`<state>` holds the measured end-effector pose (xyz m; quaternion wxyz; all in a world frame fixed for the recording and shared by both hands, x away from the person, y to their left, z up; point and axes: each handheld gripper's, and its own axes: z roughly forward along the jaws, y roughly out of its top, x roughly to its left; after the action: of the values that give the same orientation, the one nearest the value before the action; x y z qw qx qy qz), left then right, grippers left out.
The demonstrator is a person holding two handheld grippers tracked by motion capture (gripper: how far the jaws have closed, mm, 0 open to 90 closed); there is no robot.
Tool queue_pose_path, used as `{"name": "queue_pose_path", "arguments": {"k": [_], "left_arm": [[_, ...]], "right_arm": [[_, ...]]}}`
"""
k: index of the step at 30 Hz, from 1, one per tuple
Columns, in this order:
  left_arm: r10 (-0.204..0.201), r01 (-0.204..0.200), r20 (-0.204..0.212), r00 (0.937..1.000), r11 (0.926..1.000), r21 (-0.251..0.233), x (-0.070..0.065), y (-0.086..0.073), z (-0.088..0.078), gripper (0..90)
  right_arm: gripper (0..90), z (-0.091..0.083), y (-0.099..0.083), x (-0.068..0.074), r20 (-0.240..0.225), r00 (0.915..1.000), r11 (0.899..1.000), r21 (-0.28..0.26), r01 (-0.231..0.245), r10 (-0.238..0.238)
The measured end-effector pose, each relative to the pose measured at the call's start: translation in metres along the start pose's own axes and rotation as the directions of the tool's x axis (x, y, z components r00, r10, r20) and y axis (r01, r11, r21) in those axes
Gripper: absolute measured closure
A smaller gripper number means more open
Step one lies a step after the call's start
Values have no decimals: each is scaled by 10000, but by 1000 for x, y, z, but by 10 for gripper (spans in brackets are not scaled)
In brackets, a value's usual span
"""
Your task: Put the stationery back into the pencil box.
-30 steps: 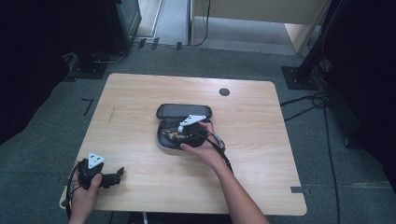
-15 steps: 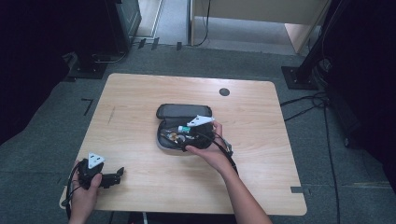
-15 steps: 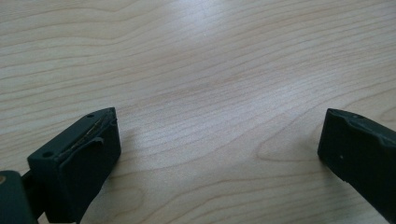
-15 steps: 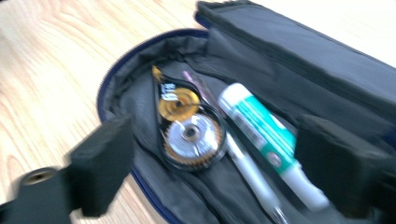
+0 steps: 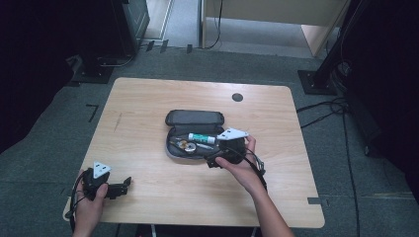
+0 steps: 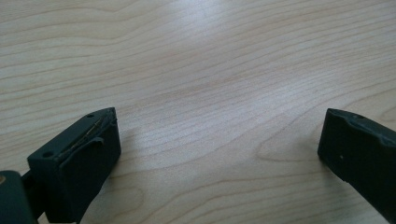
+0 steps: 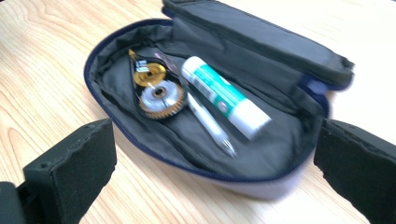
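A dark pencil case lies open in the middle of the table, lid folded back. Inside it are a white and green glue stick, a correction tape roller and a pen. The right gripper view shows the case, the glue stick and the roller close up. My right gripper sits at the case's near right edge. Its jaws have just been opening and stand open, pressing on nothing. My left gripper rests open near the front left corner, over bare wood.
The wooden table has a dark round cable hole at the back right. Dark equipment stands and cables surround the table on the floor. Bare wood lies left and right of the case.
My right gripper has drawn back from over the case toward its near right side and opened. The glue stick now lies uncovered in the case. The left gripper stayed put.
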<state>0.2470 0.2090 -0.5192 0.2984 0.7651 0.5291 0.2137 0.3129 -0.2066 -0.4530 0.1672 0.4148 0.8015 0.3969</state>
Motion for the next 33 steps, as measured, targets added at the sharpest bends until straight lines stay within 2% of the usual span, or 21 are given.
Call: {"name": "queue_pose_path", "arguments": {"k": [1,12,33], "left_arm": [[-6,6,0,10000,10000,0,0,0,0,0],[-6,6,0,10000,10000,0,0,0,0,0],[-1,1,0,10000,10000,-1,0,0,0,0]], "right_arm": [[0,-7,-5,-4,122,9998,9999,-88,-145,146],[0,-39,-21,-24,558,9964,9973,-410,-615,637],[0,-70,-54,-47,1229,9852,9924,-453,-1143,1191]]}}
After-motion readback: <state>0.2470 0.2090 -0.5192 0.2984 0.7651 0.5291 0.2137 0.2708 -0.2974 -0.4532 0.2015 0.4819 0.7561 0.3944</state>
